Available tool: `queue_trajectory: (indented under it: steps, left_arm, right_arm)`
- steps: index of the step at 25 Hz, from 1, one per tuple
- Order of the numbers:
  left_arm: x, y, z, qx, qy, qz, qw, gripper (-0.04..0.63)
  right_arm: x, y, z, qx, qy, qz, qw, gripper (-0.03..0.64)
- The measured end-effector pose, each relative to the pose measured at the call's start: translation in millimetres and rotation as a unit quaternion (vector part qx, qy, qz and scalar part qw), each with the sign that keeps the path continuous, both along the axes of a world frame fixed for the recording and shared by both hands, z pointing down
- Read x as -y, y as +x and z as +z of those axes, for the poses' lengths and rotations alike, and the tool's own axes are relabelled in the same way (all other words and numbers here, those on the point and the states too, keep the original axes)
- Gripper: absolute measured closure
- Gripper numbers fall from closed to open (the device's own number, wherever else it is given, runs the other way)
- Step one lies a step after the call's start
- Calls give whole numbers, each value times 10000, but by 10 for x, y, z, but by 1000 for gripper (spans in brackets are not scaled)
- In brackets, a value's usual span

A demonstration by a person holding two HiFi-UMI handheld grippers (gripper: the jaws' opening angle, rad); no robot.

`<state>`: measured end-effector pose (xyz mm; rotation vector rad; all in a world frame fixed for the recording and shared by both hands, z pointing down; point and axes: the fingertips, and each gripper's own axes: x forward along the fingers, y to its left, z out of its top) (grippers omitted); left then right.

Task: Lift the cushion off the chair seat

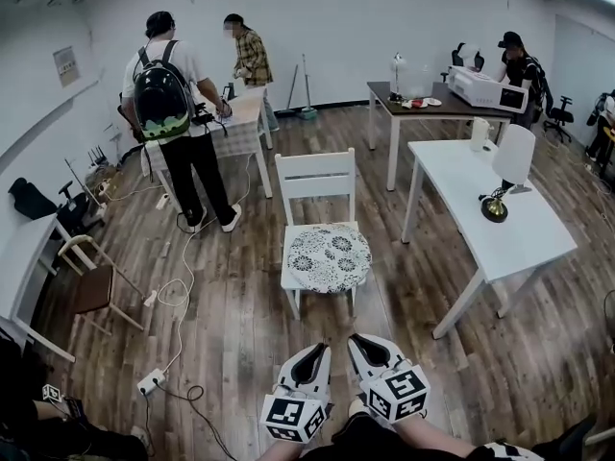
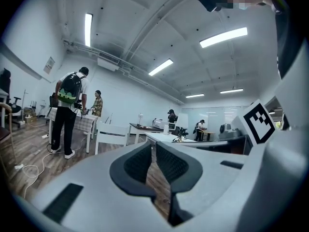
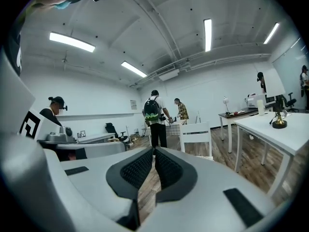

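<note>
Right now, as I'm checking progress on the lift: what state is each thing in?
chair: upright.
cushion: lying flat on the chair's seat, not lifted.
left gripper: fingers shut, empty, short of the chair.
right gripper: fingers shut, empty, short of the chair.

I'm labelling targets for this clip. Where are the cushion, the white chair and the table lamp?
cushion point(image 1: 327, 258), head view, centre of patterned top.
white chair point(image 1: 315, 163), head view, top backrest slat.
table lamp point(image 1: 514, 154), head view, white shade.
</note>
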<state>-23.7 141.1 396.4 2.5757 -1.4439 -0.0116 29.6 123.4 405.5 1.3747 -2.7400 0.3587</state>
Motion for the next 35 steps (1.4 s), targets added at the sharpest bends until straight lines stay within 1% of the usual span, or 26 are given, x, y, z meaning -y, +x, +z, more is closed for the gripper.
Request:
queue_trajectory:
  steps: [5,10,15,19,24,27,31,35]
  left_arm:
    - [413,152,59,22,-90,-37,10000,561]
    - [755,304,71,26,-71,-90,9999,563]
    - [1006,462,78,20,-52,-160,9999,562]
    - [1134,547,36,63,-3,-199,9998,562]
    - [1148,554,83,168,-30,-256,9995,562]
    - [1179,535,130,171,-113,-331,9992,561]
    - [1256,483,145,171,-96,-417,9989,562]
    - [1399,440,106,130,-69,-440,9989,561]
  right_arm:
    - [417,108,61,5,-107,-96,9999,586]
    - [755,229,79,23,-97,-187,9998,586]
    - [1039,441,61,45,-57,-186,9998,585]
    - [1173,524,26,109,-32,-211,9997,585]
    - [1226,484,48,200,-56,-338,9992,585]
    - [1257,448,89,217,-118,-452,9987,584]
    - [1314,382,174,233,-232,-576,9978,585]
    - [1438,355,141,199,-224,-591,9978,585]
